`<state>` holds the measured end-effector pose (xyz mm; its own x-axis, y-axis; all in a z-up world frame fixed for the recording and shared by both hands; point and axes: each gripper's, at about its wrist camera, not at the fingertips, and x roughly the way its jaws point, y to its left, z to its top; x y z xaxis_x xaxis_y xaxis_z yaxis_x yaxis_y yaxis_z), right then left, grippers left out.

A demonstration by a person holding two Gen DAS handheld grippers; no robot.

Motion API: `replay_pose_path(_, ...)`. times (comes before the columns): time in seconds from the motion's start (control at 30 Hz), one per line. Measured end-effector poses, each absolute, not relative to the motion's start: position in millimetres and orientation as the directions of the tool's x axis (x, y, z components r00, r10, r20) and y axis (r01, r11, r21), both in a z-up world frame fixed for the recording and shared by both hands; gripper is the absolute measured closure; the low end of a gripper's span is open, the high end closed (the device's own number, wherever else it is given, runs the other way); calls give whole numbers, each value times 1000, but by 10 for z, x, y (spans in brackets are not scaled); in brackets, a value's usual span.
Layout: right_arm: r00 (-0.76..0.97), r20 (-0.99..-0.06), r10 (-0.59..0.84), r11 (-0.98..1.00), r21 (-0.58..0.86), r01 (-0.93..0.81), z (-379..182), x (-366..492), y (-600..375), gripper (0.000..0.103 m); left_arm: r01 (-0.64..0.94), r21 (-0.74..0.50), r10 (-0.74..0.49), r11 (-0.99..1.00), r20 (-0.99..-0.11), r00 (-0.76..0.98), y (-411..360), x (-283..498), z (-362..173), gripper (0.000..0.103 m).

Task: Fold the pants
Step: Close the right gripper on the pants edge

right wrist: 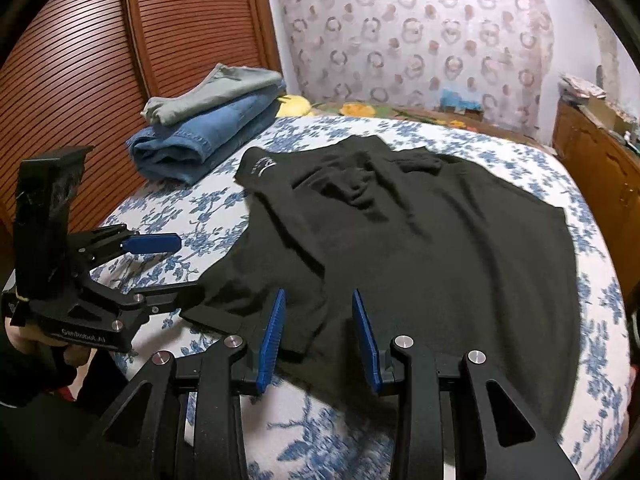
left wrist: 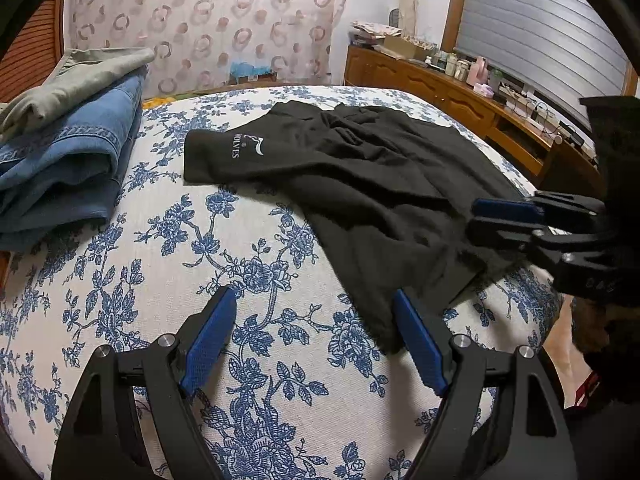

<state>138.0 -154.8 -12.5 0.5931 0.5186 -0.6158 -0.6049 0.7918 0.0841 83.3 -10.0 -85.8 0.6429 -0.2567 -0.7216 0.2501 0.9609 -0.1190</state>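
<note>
Things around the bed

The bed (left wrist: 168, 248) has a white cover with blue flowers. Folded blue jeans (left wrist: 68, 160) sit near its far corner, with a grey folded cloth (left wrist: 76, 80) on top. A brown cabinet (left wrist: 436, 84) stands along the wall.

Each handheld black plastic gripper carries two flat blue ribbed finger pads on angular black linkage arms with triangular cut-outs, pinned by round silver screws. The left gripper (right wrist: 160, 268) bears white "Senrobot.AI" lettering and a boxy black block on top; the right gripper (right wrist: 318, 334) matches.
</note>
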Motion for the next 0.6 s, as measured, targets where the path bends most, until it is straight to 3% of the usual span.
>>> replay_pose_path(0.37, 550, -641, 535, 773, 109, -625, -233, 1569, -1426, 87, 247, -120, -257, 961, -714, 651, -101, 825, -848, 22)
replay_pose_path(0.47, 558, -627, 545, 768, 106, -631, -198, 1530, -1435, 96, 243, -126, -258, 962, -712, 653, -96, 827, -842, 22)
replay_pose_path(0.6, 594, -579, 558, 770, 95, -632, -104, 1427, -1478, 99, 239, -141, -267, 961, -705, 658, -87, 819, -810, 22)
